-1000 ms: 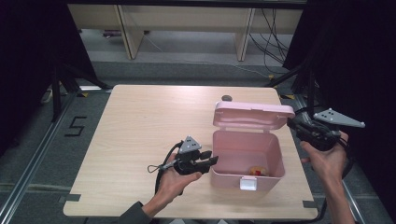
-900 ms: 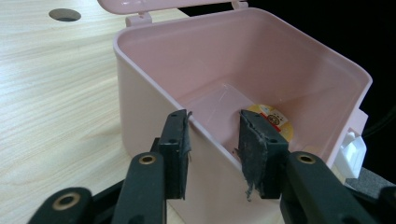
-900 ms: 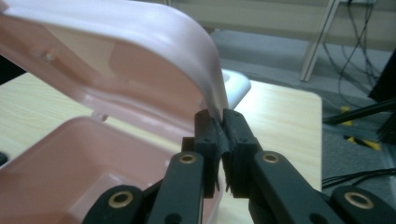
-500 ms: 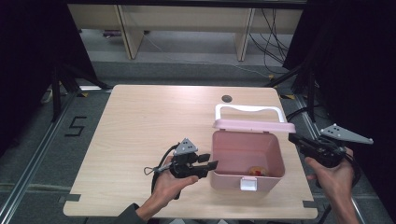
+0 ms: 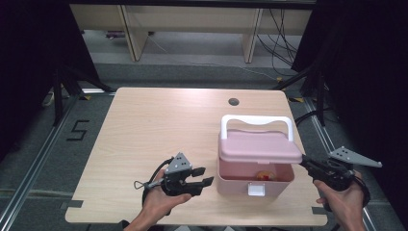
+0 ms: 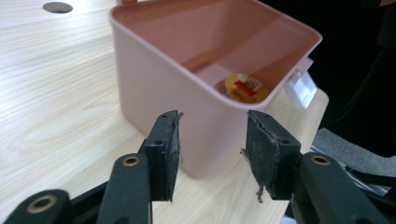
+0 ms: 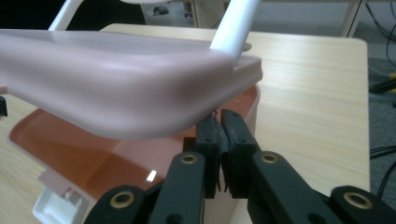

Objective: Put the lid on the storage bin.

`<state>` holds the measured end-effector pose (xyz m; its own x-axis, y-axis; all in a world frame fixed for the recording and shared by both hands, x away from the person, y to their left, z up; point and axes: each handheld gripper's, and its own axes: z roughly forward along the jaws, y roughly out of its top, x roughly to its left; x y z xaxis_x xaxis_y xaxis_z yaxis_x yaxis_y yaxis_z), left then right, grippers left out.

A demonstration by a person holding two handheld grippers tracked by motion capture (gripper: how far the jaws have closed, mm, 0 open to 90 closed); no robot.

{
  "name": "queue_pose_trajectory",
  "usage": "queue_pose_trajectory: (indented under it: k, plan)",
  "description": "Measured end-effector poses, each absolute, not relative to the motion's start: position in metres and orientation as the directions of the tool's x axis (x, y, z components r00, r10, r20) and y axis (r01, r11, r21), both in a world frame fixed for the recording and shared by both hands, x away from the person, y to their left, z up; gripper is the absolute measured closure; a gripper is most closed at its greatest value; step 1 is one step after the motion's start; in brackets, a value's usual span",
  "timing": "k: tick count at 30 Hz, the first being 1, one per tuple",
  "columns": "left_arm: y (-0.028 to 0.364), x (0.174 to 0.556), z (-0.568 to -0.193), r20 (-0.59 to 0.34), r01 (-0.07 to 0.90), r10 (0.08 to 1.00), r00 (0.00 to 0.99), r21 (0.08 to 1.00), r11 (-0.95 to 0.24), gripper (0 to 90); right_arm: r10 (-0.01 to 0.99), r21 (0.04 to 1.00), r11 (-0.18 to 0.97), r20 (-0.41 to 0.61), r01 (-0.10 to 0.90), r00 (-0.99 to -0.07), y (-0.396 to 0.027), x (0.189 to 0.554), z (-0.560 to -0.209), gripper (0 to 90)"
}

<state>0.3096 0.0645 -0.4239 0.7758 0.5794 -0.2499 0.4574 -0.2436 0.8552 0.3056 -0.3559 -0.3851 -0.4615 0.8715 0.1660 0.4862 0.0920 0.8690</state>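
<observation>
A pink box (image 5: 235,185) stands at the table's near right, and its lid (image 5: 260,147) with a white handle (image 5: 256,120) hangs almost level a little above the rim. A small yellow-orange round thing (image 6: 245,87) lies on the box floor. My right gripper (image 5: 304,163) is shut, its tips (image 7: 220,114) tucked under the lid's right edge; I cannot tell whether they pinch anything. My left gripper (image 5: 208,175) sits just left of the box. Its jaws have just been opening and now stand open (image 6: 212,140), nothing between them, with the box's corner (image 6: 159,79) beyond.
The box's white latch (image 5: 256,190) hangs at its front, close to the table's near edge. A round cable hole (image 5: 234,101) lies at the back of the wooden table (image 5: 154,125). Shelving stands beyond the table.
The lid has swung down from upright to nearly level over the box. My right gripper came down and nearer with it. The left gripper's jaws opened and it drew slightly away from the box.
</observation>
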Motion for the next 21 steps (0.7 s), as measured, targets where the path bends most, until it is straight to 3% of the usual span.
queue_pose_trajectory:
  k: [8, 21]
  plan:
    - [0.077, 0.306, -0.432, -0.245, 0.467, 0.598, 0.763, 0.848, -0.25, 52.0, 0.873, 0.841, 0.067, 0.212, 0.538, -0.439, -0.356, 0.303, -0.401, 84.3]
    - [0.089, 0.305, -0.44, -0.253, 0.479, 0.611, 0.75, 0.845, -0.238, 49.9, 0.901, 0.848, 0.076, 0.167, 0.525, -0.401, -0.375, 0.294, -0.41, 76.3]
